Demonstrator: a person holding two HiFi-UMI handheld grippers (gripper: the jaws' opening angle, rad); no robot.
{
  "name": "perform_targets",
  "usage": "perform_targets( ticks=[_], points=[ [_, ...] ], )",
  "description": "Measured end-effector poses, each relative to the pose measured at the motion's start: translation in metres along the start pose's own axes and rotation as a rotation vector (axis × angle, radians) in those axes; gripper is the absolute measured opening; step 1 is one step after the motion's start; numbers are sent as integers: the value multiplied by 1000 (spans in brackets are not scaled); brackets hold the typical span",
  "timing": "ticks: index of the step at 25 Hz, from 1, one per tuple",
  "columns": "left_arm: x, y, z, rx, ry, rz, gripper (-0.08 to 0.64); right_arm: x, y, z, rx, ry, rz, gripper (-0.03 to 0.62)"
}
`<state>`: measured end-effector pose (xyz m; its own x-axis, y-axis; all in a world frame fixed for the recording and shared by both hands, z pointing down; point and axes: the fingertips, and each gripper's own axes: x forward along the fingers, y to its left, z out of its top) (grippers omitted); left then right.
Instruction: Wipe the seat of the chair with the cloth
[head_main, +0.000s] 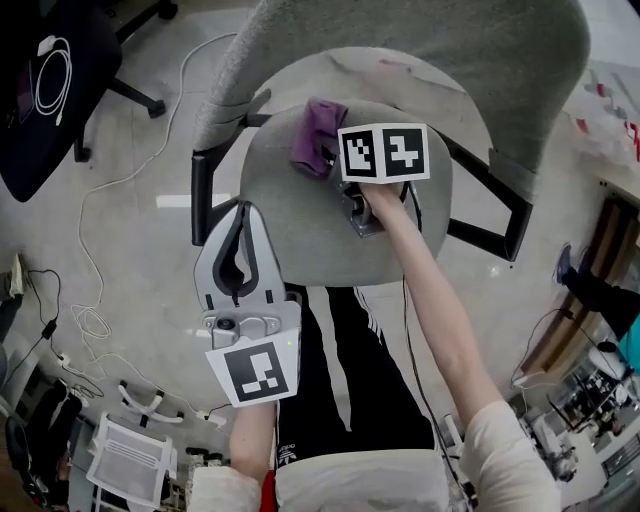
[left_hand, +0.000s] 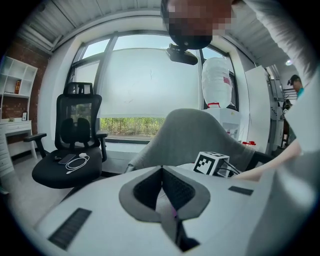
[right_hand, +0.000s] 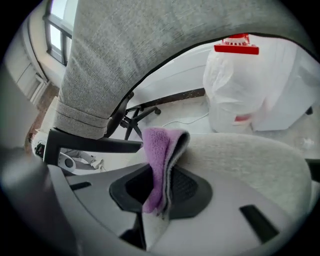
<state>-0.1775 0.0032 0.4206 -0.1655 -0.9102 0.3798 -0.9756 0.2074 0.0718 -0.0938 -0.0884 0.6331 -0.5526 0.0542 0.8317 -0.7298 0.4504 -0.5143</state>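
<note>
Fuzzy purple microfibre cloth (right_hand: 156, 150) at centre frame, matt grey woven-fabric chair seat (right_hand: 250, 160), smooth matt pale plastic right gripper (right_hand: 162, 180) with black ribbed pads (right_hand: 187, 186), matt black plastic armrest (head_main: 200, 200) at left, glossy pale floor (head_main: 130, 260), crinkly white plastic bag (right_hand: 240, 90) at upper right

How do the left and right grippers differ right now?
The right gripper grips the purple cloth; the left gripper holds nothing. The right gripper is over the grey seat; the left gripper is at its left edge. Both are shut.
</note>
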Motion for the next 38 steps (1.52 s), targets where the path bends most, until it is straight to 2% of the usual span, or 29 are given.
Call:
perform_targets(
  ticks=[14, 21, 30, 38],
  points=[
    [24, -50, 8, 61, 13, -115, 12, -81, -120, -16, 8, -4, -226, 86],
    [30, -60, 13, 77, 13, -137, 12, -105, -156, -26, 109, -30, -272, 87],
    [34, -71, 10, 90, 20, -158, 12, -140, -198, -32, 37, 9, -464, 86],
    [35, -74, 11, 94, 15, -162, 12, -146, -204, -34, -21, 4, -557, 86]
  ],
)
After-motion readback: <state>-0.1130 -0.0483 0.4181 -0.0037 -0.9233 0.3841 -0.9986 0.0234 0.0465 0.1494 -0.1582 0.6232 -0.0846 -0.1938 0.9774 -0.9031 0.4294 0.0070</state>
